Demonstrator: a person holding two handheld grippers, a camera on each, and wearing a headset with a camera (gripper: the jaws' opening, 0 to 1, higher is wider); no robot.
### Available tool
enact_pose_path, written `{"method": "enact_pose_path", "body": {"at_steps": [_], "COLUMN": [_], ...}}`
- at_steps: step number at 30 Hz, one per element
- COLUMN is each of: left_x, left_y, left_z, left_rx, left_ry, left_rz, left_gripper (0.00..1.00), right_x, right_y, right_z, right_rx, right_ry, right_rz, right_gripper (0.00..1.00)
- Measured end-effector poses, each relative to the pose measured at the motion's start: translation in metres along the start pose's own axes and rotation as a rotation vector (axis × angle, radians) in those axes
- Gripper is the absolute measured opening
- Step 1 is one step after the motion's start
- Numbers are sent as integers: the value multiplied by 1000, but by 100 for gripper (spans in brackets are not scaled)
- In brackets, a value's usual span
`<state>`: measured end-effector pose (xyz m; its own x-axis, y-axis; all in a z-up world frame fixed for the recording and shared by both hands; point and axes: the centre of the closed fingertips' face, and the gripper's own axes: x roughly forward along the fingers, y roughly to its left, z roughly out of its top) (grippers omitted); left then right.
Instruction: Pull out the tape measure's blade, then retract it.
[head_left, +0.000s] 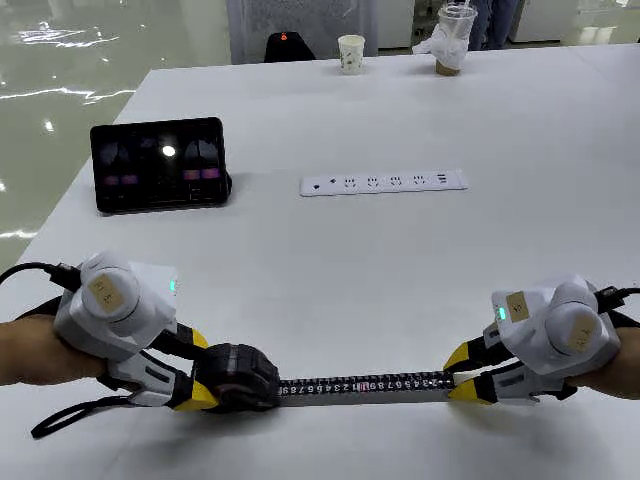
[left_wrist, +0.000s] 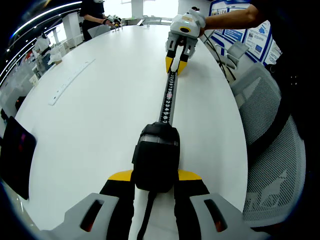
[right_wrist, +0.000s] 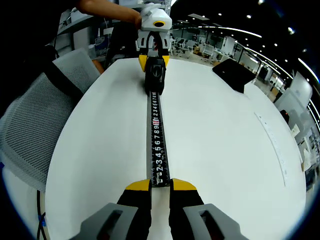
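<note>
The tape measure (head_left: 238, 377), a black case, sits near the front edge of the white bench (head_left: 400, 270), on the person's left side, clamped across its sides by the yellow-tipped left claw (head_left: 200, 368). Its blade (head_left: 360, 384) is drawn out of the case and runs in a straight line to the person's right, numbered face upward, low along the bench top. The right claw (head_left: 458, 374) is closed on the blade's free end, where the lowest numerals are printed; in the right gripper view the two jaws meet over the tip. The two claws face each other along the line of the blade, well apart. A dark strap (head_left: 70, 415) trails on the bench beside the left claw. Farther back on the bench, a dark tablet (head_left: 160, 163) stands propped to the left and a white power strip (head_left: 385, 183) lies flat near the middle. A paper cup (head_left: 351, 53) stands at the far edge. A grey mesh chair (left_wrist: 270, 125) stands just beside the bench's near edge.
</note>
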<state>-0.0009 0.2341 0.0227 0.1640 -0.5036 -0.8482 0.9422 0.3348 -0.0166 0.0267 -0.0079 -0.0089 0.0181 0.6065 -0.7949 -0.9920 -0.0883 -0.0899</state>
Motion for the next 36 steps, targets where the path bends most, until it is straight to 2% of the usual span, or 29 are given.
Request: {"method": "enact_pose_path", "body": {"at_steps": [14, 36], "left_x": [0, 1], "left_y": [-1, -1], "left_z": [1, 1], "left_rx": [5, 21], "left_ry": [5, 40], "left_rz": [-2, 9], "left_gripper": [24, 25], "right_x": [-13, -15], "right_y": [-1, -1], "right_z": [-19, -21], "right_rx": [20, 38], "right_ry": [32, 52], "right_rz": [-19, -8], "right_gripper": [9, 11]}}
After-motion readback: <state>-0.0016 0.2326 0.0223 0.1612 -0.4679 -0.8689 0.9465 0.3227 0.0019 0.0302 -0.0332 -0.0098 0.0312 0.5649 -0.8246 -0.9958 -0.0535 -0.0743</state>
